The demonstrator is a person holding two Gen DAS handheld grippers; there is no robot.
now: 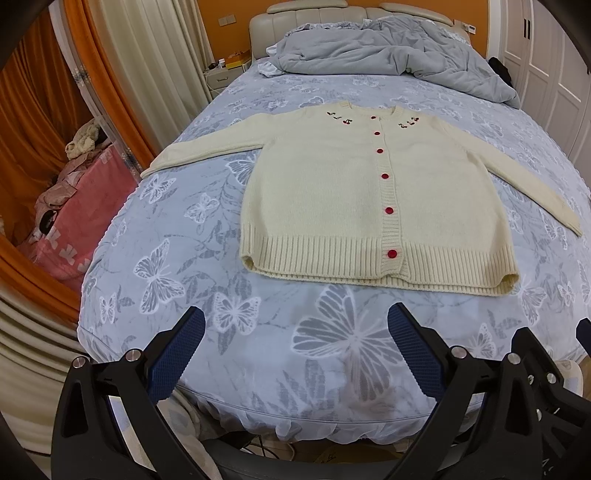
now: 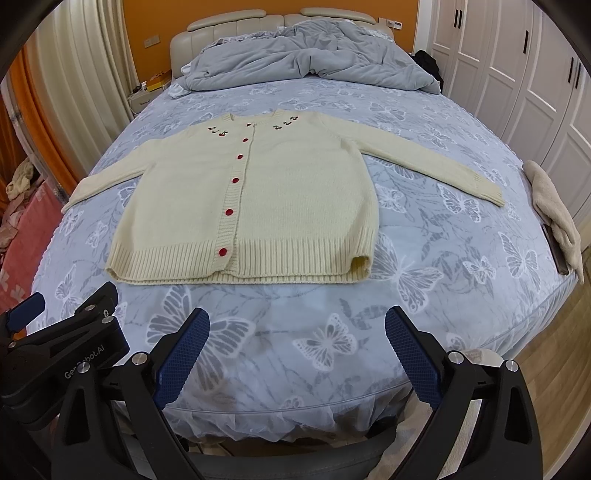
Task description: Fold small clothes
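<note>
Pink patterned blanket (image 1: 74, 229): heaped off the bed's left side, against orange curtains (image 1: 33, 110).

Left gripper (image 1: 295, 350), black frame with blue textured pads: held above the foot of the bed, fingers spread wide, nothing between them; near the hem of the garment, not touching it.

Cream knitted cardigan with red buttons (image 1: 332, 199): lies flat, front up, buttoned, in the middle of the bed. Ribbed hem towards the grippers, neckline with small cherry embroidery towards the headboard. Both sleeves are stretched out sideways, the left cuff reaching the bed's left edge.

Blue-grey bedsheet with white butterfly print (image 2: 424, 258): covers the mattress under the cardigan.

Rumpled grey quilt (image 2: 303, 55): bunched at the head of the bed, apart from the cardigan, before a beige padded headboard (image 2: 236, 26).

Right gripper (image 2: 297, 350), same build: jaws wide apart and empty, beside the left gripper over the foot of the bed.

Beige cloth (image 2: 554, 210): draped on the bed's right edge, near white wardrobe doors (image 2: 517, 74).
</note>
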